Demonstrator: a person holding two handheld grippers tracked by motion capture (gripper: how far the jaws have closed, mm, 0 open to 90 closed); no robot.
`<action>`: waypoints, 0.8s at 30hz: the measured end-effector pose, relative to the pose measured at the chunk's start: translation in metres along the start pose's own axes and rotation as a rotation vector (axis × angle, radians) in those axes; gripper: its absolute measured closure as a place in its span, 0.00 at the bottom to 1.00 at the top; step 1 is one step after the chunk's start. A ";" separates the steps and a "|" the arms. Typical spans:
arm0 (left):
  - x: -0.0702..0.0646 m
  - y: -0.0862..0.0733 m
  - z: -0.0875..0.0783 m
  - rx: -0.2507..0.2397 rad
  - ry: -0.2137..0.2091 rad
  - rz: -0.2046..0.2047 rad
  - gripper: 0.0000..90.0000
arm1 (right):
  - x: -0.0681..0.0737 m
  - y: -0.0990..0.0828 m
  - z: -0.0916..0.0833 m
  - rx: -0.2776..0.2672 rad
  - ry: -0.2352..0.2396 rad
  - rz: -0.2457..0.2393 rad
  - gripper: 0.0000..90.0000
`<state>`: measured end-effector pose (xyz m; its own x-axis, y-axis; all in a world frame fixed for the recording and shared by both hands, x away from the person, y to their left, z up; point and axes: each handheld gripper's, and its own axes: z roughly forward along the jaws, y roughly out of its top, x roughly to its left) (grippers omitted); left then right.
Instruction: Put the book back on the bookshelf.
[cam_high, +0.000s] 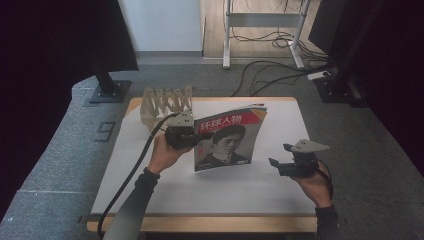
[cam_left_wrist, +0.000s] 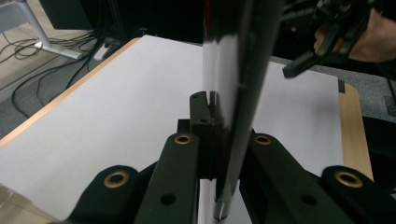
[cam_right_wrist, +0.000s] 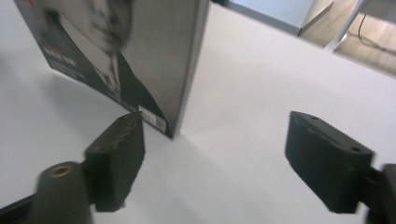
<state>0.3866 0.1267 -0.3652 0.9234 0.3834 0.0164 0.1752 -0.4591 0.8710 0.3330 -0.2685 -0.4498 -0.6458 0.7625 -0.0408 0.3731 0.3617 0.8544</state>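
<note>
On the surface: a magazine is held upright near the middle of the white surface, its lower edge at or just above the sheet; contact cannot be told.
Left gripper: its jaws are clenched on the magazine's left edge, as seen edge-on in the left gripper view.
Right gripper: it is held apart from the magazine, to its right, with the jaws released and nothing between them; in the right gripper view the magazine's lower corner stands ahead of the gap.
Done so far: the magazine is judged to be lifted and stood on end, carried by one gripper.
Left to do: placing is not yet done; a wooden slotted rack stands behind the left hand, and it is judged the likely destination.
Facing: the cover with portrait and red title faces the person.
Long axis: it runs nearly vertical, the top leaning slightly to the right, the title edge uppermost.
</note>
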 end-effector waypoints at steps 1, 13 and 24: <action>0.000 0.000 -0.002 0.001 0.002 -0.005 0.97 | 0.001 -0.004 0.003 0.007 -0.005 0.005 0.17; 0.001 0.000 -0.023 0.023 0.037 -0.034 0.97 | 0.006 -0.043 0.024 0.084 -0.030 0.050 0.07; 0.005 -0.004 -0.048 0.038 0.097 -0.071 0.97 | 0.008 -0.067 0.036 0.124 -0.024 0.072 0.04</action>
<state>0.3744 0.1693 -0.3447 0.8713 0.4908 0.0041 0.2537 -0.4574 0.8523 0.3272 -0.2673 -0.5258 -0.5990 0.8008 0.0049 0.4982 0.3679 0.7852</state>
